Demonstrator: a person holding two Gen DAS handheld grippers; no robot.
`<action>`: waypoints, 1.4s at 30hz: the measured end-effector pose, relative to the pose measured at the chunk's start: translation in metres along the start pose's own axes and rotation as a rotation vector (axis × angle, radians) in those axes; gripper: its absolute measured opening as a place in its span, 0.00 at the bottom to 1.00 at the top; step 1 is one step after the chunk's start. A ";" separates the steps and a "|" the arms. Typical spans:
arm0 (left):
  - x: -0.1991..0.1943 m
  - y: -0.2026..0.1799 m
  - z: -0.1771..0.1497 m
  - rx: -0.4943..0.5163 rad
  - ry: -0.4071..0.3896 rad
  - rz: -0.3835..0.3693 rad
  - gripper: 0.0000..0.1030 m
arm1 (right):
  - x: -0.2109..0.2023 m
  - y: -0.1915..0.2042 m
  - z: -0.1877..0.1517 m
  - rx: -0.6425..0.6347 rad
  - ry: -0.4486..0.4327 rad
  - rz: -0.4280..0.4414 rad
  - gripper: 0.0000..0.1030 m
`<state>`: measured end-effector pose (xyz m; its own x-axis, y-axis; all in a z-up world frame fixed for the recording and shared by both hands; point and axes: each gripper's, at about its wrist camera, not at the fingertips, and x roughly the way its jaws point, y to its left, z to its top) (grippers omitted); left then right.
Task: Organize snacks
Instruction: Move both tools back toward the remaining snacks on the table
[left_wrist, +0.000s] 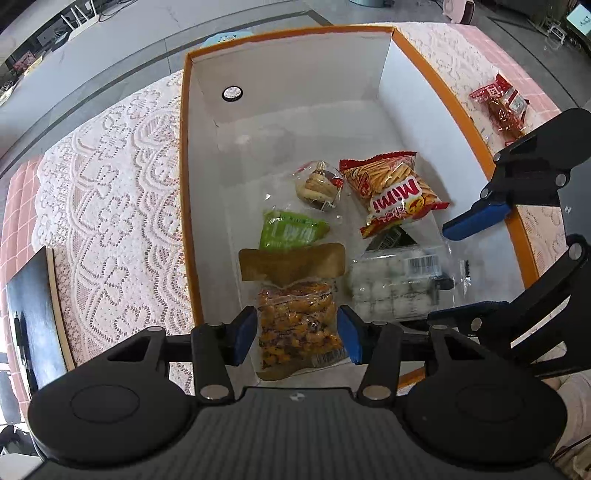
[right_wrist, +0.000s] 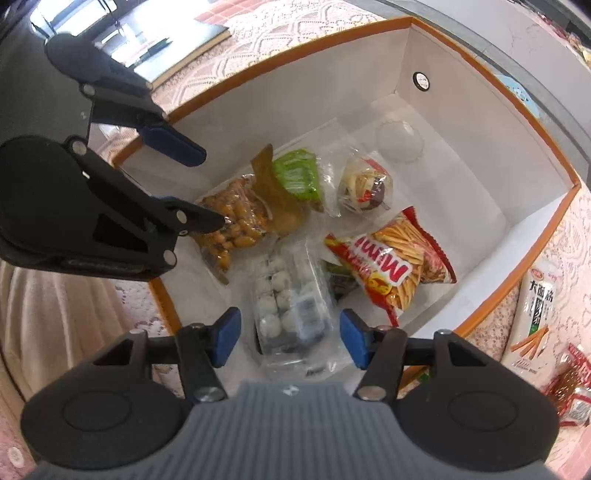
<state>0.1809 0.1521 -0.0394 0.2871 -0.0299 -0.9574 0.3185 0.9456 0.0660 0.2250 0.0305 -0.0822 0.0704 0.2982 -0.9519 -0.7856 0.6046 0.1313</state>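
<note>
Box: a white cardboard box with orange rim (left_wrist: 458, 110) stands open on a pink table with white lace cloth (left_wrist: 110, 177); all packets lie in its near half.
Left gripper (left_wrist: 297, 334): blue-padded fingers spread, one on each side of a clear bag of orange-brown coated nuts with a tan header (left_wrist: 295, 317); contact with the bag cannot be told.
Right gripper (right_wrist: 290, 338): fingers spread wide above a clear tray-pack of white round sweets (right_wrist: 286, 302), pinching nothing.
Other snacks in box: a red-and-yellow "Mimi" bag of stick crisps (left_wrist: 391, 192), a small green packet (left_wrist: 290, 230) partly under the tan header, a clear wrapped biscuit bundle (left_wrist: 319, 184), and a dark packet mostly hidden under the Mimi bag.
Left view only: a red wrapped snack (left_wrist: 500, 107) on the cloth beyond the box's right wall; a dark-covered notebook (left_wrist: 33, 314) at the table's left edge.
Right view only: a tall white packet with orange sticks printed on it (right_wrist: 532, 317) and red packets (right_wrist: 570, 387) outside the box's near corner; a faint clear round lid-like shape (right_wrist: 399, 142) on the box floor.
Edges: the nut bag lies just beside the left wall; the Mimi bag lies near the right wall.
Open room: the far half of the box floor, up to the wall with a black-ringed round hole (left_wrist: 232, 93), is bare.
</note>
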 end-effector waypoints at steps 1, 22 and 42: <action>-0.002 -0.001 0.000 0.000 -0.003 0.001 0.57 | 0.001 0.000 -0.001 0.006 -0.006 0.001 0.60; -0.069 -0.055 -0.003 -0.064 -0.268 -0.012 0.57 | -0.090 -0.004 -0.074 0.182 -0.348 -0.079 0.61; -0.046 -0.180 0.027 -0.025 -0.437 -0.175 0.62 | -0.091 -0.087 -0.281 0.702 -0.661 -0.304 0.60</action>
<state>0.1346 -0.0254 0.0003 0.5865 -0.3176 -0.7451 0.3753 0.9217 -0.0975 0.1139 -0.2566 -0.0843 0.7009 0.2798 -0.6561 -0.1533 0.9574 0.2446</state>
